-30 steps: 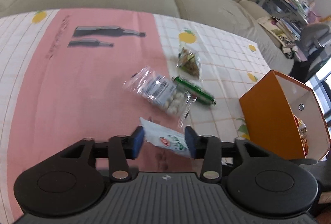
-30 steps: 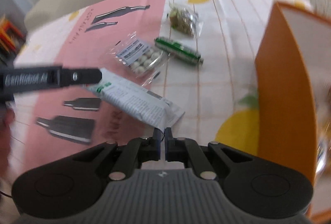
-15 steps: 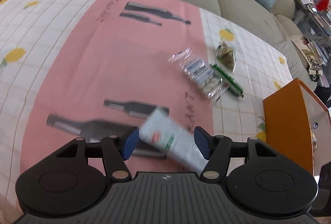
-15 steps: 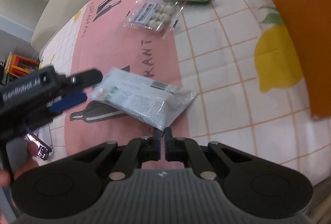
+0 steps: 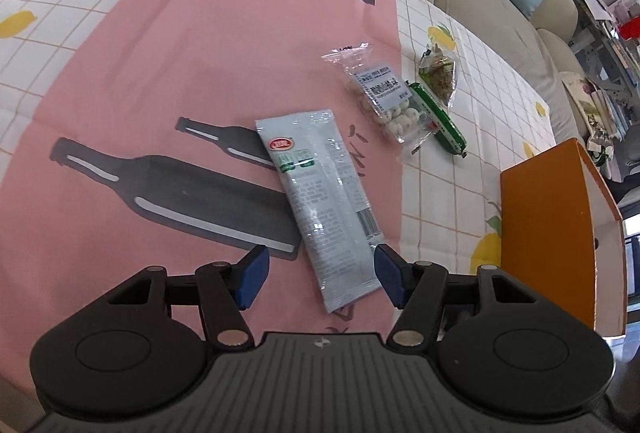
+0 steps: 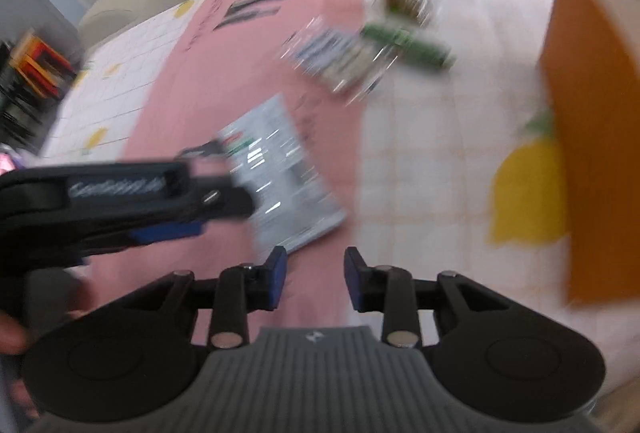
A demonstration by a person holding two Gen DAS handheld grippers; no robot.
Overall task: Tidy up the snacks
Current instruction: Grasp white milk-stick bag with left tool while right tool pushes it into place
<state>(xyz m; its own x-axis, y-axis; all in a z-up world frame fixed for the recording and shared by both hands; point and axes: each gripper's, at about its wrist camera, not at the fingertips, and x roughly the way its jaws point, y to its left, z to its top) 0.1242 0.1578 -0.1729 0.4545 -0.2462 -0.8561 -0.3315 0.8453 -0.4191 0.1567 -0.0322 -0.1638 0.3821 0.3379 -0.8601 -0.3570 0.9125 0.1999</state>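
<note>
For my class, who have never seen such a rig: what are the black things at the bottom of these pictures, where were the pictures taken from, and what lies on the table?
They are hand-held grippers, one per hand, each with a camera looking along its jaws. The left gripper is open around the end of a pale snack packet lying on the tablecloth. The right gripper is open and empty; its jaws have just been opening. Further off lie a clear candy bag, a green stick, a small packet and an orange box.

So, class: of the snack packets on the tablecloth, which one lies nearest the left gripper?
The long pale blue-grey packet: its near end lies between the left gripper's open jaws, while the other three packets sit farther off.
</note>
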